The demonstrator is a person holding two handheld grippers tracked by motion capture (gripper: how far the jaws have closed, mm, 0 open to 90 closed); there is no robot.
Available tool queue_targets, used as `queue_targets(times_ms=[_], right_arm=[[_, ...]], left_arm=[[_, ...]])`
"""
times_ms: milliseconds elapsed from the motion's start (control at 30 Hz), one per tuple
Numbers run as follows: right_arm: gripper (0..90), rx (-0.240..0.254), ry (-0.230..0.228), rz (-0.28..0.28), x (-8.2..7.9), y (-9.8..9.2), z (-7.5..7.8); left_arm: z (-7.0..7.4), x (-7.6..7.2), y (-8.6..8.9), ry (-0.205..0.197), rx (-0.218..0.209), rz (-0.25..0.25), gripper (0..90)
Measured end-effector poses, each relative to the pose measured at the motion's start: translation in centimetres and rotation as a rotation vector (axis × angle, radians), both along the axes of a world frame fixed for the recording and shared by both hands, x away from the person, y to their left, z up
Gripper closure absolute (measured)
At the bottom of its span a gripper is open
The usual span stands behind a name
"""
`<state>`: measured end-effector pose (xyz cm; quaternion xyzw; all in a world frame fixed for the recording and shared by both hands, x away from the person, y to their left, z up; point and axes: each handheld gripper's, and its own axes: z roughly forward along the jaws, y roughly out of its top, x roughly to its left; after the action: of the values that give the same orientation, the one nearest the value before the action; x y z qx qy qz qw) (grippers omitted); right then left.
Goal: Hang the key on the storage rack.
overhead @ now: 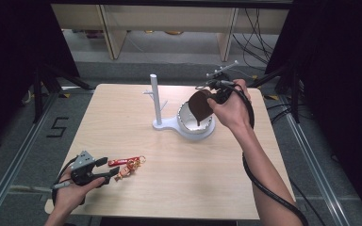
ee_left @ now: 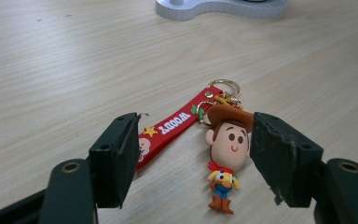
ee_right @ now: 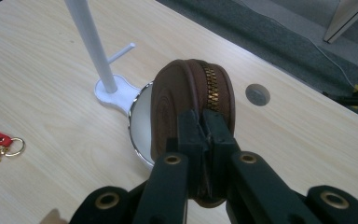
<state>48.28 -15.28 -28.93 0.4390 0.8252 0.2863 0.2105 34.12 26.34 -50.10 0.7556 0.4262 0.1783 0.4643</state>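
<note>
While the pale wooden worktop (overhead: 136, 188) is standing on grey floor before light shelving, we are holding the right tongs (ee_right: 207, 133) clamped on a round brown zippered leather pouch (ee_right: 191, 100) above the white dish (overhead: 186, 123) of a white peg stand (overhead: 155, 96). Our left tongs (ee_left: 193, 154) are gaping wide around a cowboy figure keychain with red strap (ee_left: 226, 154), lying flat.
</note>
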Motion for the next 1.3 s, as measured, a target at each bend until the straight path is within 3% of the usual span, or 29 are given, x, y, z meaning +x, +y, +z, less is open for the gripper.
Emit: queue_targets(times_ms=[267,767,1300], right_arm=[[87.8,-0.003,0.012,0.009,1.4,0.7,-1.4],[87.7,-0.009,0.010,0.002,2.0,1.0,-2.3],[87.6,-0.017,0.026,0.018,2.7,1.9,-4.6]], left_arm=[[0.0,0.0,0.1,-0.007,-0.014,-0.003,32.4],[-0.1,0.0,0.1,-0.002,-0.012,-0.006,32.3],[-0.2,0.0,0.1,0.003,-0.009,-0.008,32.3]])
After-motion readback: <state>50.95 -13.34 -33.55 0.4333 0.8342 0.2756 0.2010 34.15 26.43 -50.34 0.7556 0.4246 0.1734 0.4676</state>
